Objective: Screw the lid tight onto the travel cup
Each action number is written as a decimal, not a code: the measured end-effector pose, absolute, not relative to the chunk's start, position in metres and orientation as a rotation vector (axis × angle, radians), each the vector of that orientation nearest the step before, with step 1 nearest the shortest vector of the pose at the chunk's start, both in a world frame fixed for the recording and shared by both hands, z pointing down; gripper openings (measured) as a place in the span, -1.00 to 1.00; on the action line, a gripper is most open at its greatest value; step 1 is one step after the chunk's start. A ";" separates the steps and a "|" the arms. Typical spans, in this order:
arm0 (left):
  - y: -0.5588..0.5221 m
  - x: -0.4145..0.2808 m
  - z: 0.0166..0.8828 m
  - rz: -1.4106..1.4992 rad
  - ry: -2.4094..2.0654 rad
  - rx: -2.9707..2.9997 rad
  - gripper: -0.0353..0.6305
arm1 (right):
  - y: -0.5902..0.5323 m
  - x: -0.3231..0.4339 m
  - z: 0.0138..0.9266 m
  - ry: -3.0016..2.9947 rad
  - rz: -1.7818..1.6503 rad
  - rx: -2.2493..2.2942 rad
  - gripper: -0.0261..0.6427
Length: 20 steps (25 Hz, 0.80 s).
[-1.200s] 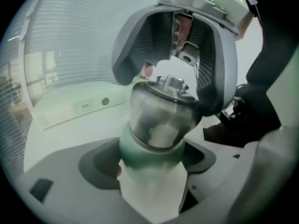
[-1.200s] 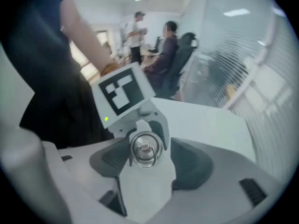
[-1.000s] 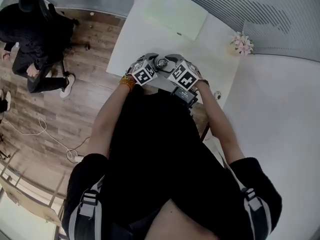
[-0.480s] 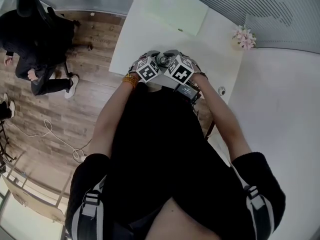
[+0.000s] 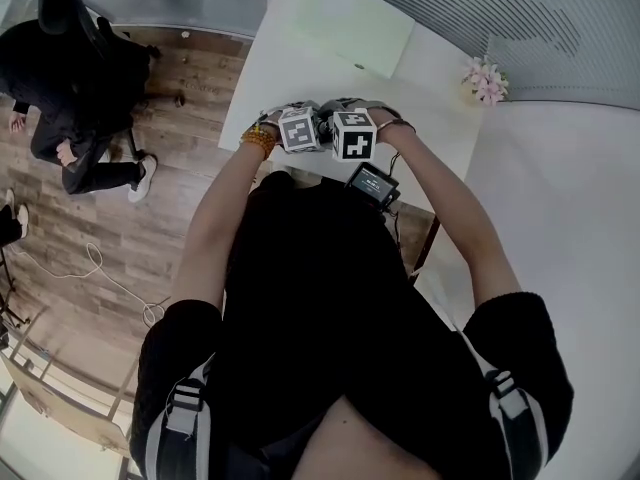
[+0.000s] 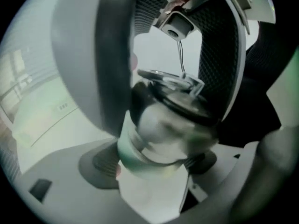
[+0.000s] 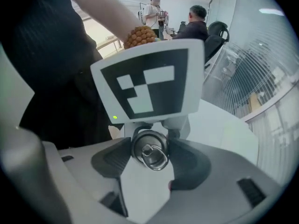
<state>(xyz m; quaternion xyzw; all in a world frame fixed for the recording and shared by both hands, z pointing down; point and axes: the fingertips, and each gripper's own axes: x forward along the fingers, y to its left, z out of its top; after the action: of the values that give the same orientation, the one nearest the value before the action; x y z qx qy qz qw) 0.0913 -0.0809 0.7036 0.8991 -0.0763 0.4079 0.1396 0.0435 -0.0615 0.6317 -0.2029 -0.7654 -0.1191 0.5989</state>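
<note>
The travel cup (image 6: 159,139), pale with a black lid (image 6: 180,101) and a wire ring on top, stands tilted between my left gripper's (image 6: 152,164) pads, which are shut on its body. In the right gripper view the lid (image 7: 149,150) shows from above, and my right gripper (image 7: 149,148) is shut on it with a pad against each side. Behind the lid stands the left gripper's marker cube (image 7: 149,85). In the head view the two marker cubes (image 5: 297,128) (image 5: 353,135) sit side by side at the table's near edge and hide most of the cup.
The white table (image 5: 300,58) carries a pale green sheet (image 5: 350,23) at the back and pink flowers (image 5: 483,80) at the far right. A small screen (image 5: 372,181) hangs under the right gripper. People sit on the wooden floor side at the left (image 5: 70,78).
Both grippers have moved a little away from my body and closer together. The right gripper's cube has turned, and the lid that showed between the cubes is now covered.
</note>
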 end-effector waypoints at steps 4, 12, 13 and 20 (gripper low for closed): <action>-0.076 0.088 0.701 1.015 -0.428 2.598 0.29 | -0.070 0.039 0.620 -1.959 -0.182 -0.241 0.05; -0.085 0.081 0.695 0.792 -0.775 2.544 0.29 | -0.077 0.033 0.612 -2.078 0.103 0.251 -0.05; -0.085 0.081 0.695 0.786 -0.795 2.538 0.28 | -0.077 0.032 0.615 -2.079 0.146 0.274 -0.11; -0.077 0.084 0.700 0.922 -0.560 2.559 0.29 | -0.070 0.027 0.618 -2.100 0.156 0.099 -0.15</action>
<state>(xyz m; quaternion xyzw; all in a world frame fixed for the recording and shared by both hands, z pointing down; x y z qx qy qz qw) 0.0842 -0.0767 0.6999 0.9062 -0.1982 0.3266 0.1812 0.0271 -0.0701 0.6179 0.0407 -0.8662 0.0644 0.4938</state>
